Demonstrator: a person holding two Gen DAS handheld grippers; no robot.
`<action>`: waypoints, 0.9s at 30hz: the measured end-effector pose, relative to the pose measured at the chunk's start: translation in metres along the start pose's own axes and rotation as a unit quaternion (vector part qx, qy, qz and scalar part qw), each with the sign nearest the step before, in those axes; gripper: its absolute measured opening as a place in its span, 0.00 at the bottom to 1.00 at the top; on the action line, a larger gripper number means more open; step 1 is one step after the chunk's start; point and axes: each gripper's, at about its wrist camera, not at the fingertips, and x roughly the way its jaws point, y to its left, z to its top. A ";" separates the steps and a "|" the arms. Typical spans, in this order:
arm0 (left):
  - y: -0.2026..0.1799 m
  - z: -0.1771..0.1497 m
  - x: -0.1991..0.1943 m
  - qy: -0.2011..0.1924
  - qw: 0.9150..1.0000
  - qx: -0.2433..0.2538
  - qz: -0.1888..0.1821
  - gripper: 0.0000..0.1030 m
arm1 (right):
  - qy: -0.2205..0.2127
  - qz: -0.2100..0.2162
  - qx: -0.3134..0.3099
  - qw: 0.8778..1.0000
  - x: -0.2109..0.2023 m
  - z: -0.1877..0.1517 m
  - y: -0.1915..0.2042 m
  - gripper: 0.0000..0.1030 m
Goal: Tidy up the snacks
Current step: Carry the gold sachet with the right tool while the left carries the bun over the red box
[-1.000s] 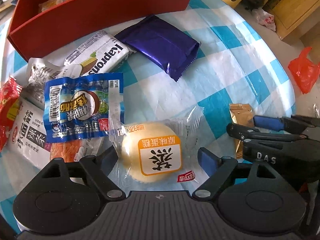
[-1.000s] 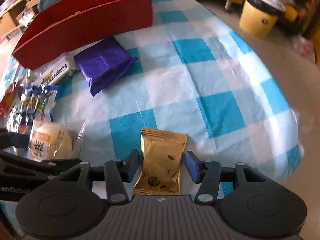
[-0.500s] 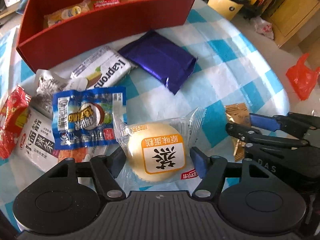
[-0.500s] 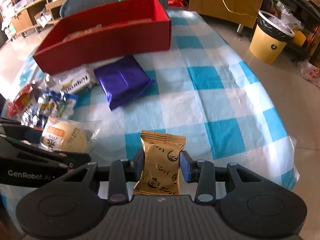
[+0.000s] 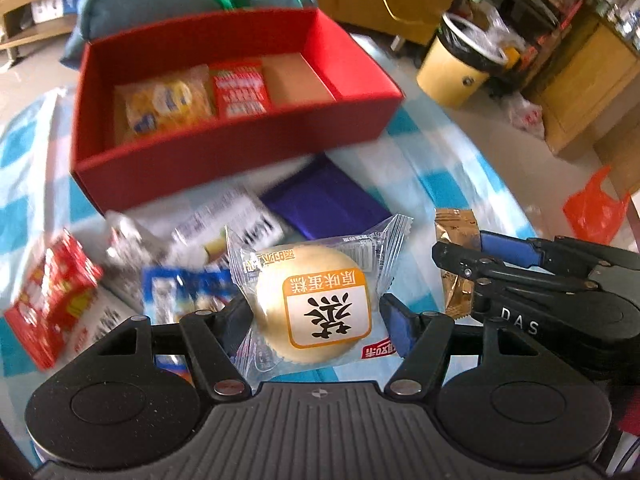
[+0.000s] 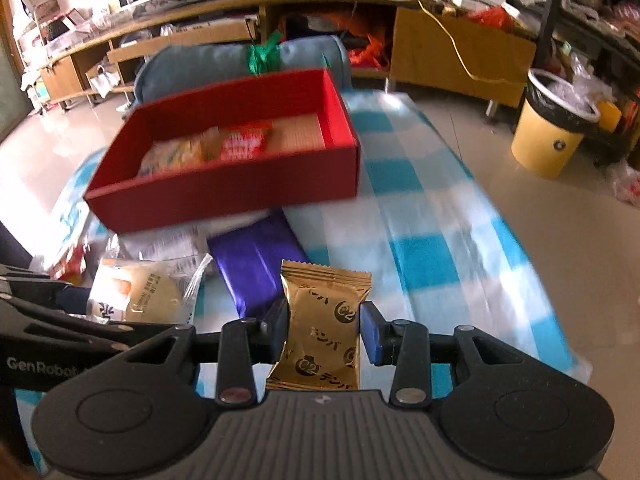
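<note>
My left gripper (image 5: 314, 314) is shut on a wrapped round cake (image 5: 316, 304) with an orange and white label, lifted off the table. My right gripper (image 6: 324, 328) is shut on a gold snack packet (image 6: 324, 328), also held in the air. From the left wrist view the right gripper (image 5: 460, 258) shows at the right with the gold packet (image 5: 454, 264) in its jaws. In the right wrist view, the cake (image 6: 140, 296) shows at the left. Ahead stands an open red box (image 5: 224, 160) (image 6: 224, 196) holding a yellow packet (image 5: 168, 104) and a red packet (image 5: 240, 90).
On the blue-checked tablecloth (image 6: 420, 240) lie a purple packet (image 5: 324, 200) (image 6: 252, 268), a white wafer packet (image 5: 228, 224), a blue packet (image 5: 184, 296) and a red packet (image 5: 52, 300). A grey-blue cushion (image 6: 240, 60) sits behind the box. A yellow bin (image 6: 548, 136) stands on the floor.
Both grippers closed on their snacks and lifted them off the table. The views tipped up, so the inside of the red box now shows.
</note>
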 end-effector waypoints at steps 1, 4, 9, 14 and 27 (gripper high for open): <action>0.002 0.005 -0.002 -0.006 1.000 -0.004 0.002 0.72 | -0.005 0.003 0.000 1.000 0.001 0.005 0.000 0.33; 0.007 0.019 -0.005 -0.021 1.000 -0.014 0.010 0.72 | -0.020 0.009 -0.004 1.000 0.004 0.025 0.003 0.33; 0.017 0.047 -0.009 -0.047 0.998 -0.031 0.028 0.72 | -0.046 0.017 -0.018 0.999 0.013 0.063 0.010 0.33; 0.030 0.078 -0.007 -0.069 0.995 -0.049 0.046 0.72 | -0.058 0.027 -0.026 0.998 0.030 0.094 0.020 0.33; 0.062 0.119 0.026 -0.072 0.991 -0.080 0.085 0.72 | -0.048 0.033 -0.044 0.997 0.087 0.137 0.034 0.33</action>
